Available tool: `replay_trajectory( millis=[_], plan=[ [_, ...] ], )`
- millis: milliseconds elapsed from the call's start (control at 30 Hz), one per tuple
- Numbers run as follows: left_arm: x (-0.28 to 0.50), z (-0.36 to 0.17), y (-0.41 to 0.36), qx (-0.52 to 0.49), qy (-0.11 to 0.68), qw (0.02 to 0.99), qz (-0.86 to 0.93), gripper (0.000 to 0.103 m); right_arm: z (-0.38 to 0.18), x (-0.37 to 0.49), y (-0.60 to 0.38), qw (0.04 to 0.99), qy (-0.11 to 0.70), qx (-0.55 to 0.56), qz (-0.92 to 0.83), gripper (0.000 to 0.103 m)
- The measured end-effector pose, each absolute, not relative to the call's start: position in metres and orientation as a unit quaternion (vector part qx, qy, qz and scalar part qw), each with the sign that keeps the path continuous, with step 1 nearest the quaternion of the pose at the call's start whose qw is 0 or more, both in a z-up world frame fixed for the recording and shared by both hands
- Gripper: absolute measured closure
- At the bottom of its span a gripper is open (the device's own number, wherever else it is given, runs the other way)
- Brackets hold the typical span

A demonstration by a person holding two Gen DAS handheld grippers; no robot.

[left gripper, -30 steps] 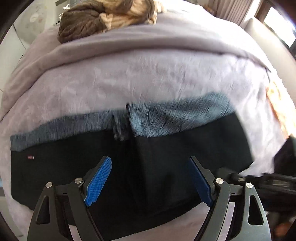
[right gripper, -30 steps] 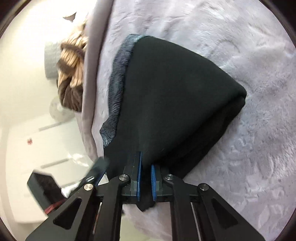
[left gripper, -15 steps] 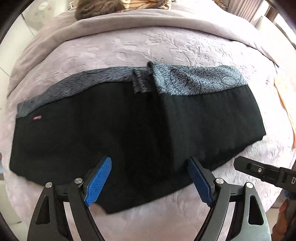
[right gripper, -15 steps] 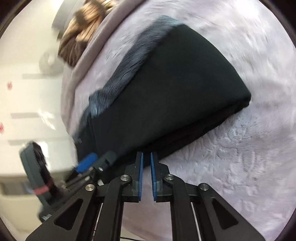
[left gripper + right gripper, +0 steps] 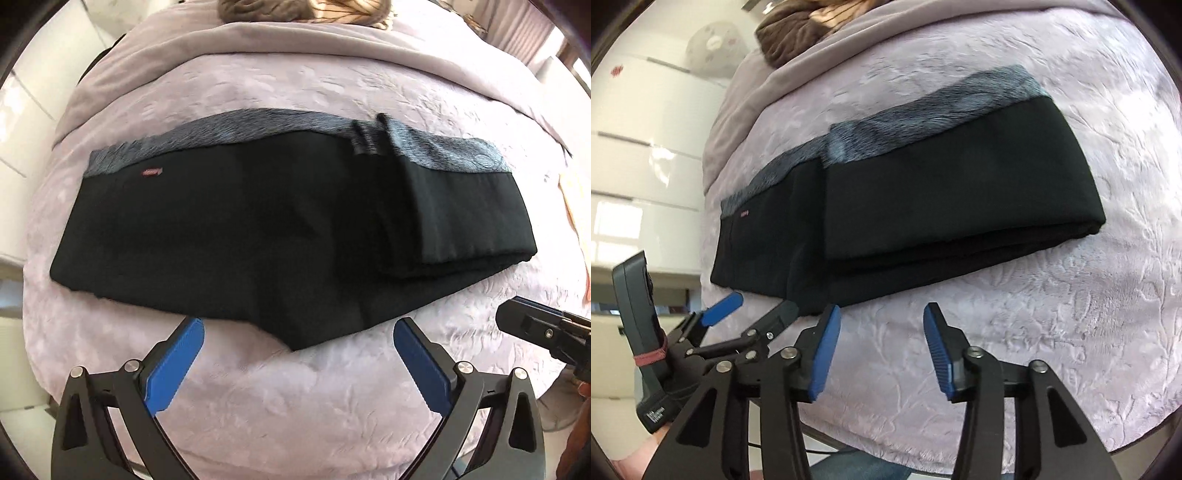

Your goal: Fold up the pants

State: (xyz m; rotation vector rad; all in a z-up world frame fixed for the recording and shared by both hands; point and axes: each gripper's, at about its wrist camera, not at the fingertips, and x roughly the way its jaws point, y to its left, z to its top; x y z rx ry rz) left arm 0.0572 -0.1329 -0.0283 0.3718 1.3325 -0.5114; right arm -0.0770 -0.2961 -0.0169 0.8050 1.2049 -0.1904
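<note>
The bed (image 5: 295, 406) fills both views, covered in a pale lilac embossed bedspread (image 5: 1089, 295), with a smoother lilac-grey blanket (image 5: 332, 40) lying folded across its far side. On that blanket, at the far edge, rests a brown and beige striped bundle of cloth (image 5: 790, 29). A white glossy cabinet (image 5: 646, 147) stands beyond the bed in the right wrist view.

The black pants (image 5: 258, 236) lie flat on the bedspread, stretched sideways across the middle of the bed. A grey heathered waistband (image 5: 258, 127) runs along their far edge, and a small red label (image 5: 151, 172) sits just below it toward the left end. The right portion is folded over itself into a thicker stack, with a rounded fold at the right end (image 5: 1093, 221). The near edge dips to a point close to the grippers.

The left gripper (image 5: 295, 354) hovers over bare bedspread just short of that near edge, its blue-padded fingers (image 5: 177, 362) spread wide apart and holding nothing. The right gripper (image 5: 881, 354) sits just beside it, also over bare bedspread near the pants' front edge, its fingers (image 5: 938, 350) apart and empty. Neither gripper touches the pants. In the right wrist view the left gripper's black handle unit (image 5: 639, 317) shows at the left, with a red band around it.
</note>
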Motion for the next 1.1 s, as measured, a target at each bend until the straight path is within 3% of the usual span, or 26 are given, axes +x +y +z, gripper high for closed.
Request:
replay_trajectory(
  millis=[33, 100, 233, 400, 1100],
  plan=[
    [0.059, -0.028, -0.128, 0.165, 0.610, 0.740, -0.228, 0.000, -0.014, -0.075, -0.291, 0.746, 0.554, 0.360, -0.086, 0.044],
    [0.062, -0.028, -0.121, 0.160, 0.614, 0.741, -0.218, 0.000, -0.011, -0.070, -0.284, 0.748, 0.561, 0.344, -0.086, 0.030],
    [0.069, -0.026, -0.105, 0.153, 0.618, 0.743, -0.204, 0.000, -0.003, -0.059, -0.268, 0.753, 0.578, 0.302, -0.086, 0.022],
    [0.077, -0.023, -0.089, 0.147, 0.618, 0.749, -0.190, 0.000, 0.003, -0.041, -0.240, 0.762, 0.604, 0.212, -0.098, 0.003],
    [0.106, -0.018, -0.029, 0.113, 0.612, 0.768, -0.152, 0.000, 0.004, -0.001, -0.197, 0.751, 0.628, 0.189, -0.077, 0.003]
  ],
)
